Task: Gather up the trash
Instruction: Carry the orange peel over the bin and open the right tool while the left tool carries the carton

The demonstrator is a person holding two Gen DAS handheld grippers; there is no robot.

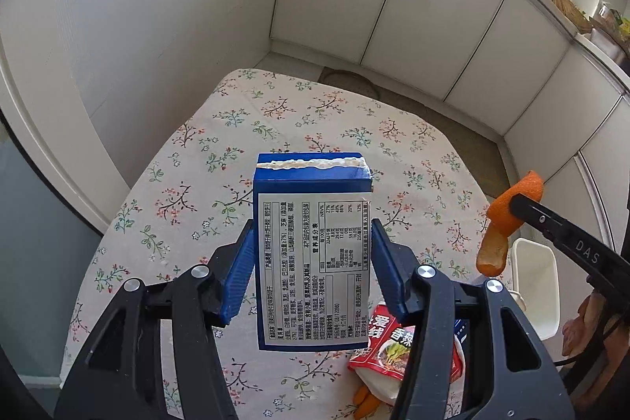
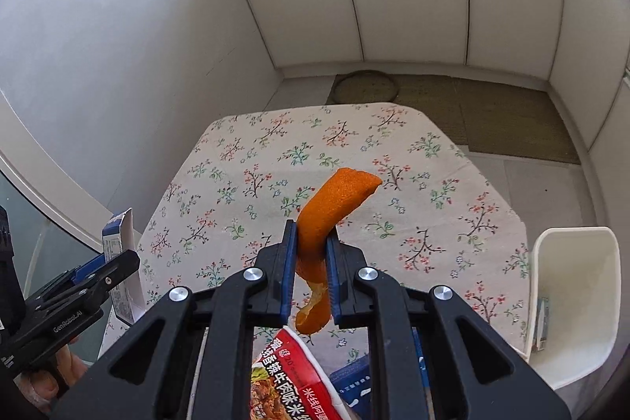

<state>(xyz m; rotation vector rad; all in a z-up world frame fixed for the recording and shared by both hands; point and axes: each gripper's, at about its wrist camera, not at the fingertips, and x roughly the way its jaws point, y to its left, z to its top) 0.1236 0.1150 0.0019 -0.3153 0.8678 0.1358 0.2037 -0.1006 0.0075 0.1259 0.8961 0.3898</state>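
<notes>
**Q:** Where is the trash?

**A:** My left gripper (image 1: 311,264) is clamped on a blue carton (image 1: 313,250), label side toward the camera, torn top edge up, raised above the middle of the floral-cloth table (image 1: 275,113). My right gripper (image 2: 311,262) is closed on a curled strip of orange peel (image 2: 334,201), which sticks out above and hangs below the blue pads (image 2: 289,262).

**Q:** What remains on the table?

**A:** A red noodle packet (image 2: 291,372) lies at the near edge, with a dark blue pack (image 2: 354,380) just beside it. More orange peel (image 1: 364,400) shows under the packet in the left view.

**Q:** And the container?

**A:** A white bin (image 2: 571,302) stands at the table's right edge, holding a small wrapper (image 2: 543,321).
</notes>
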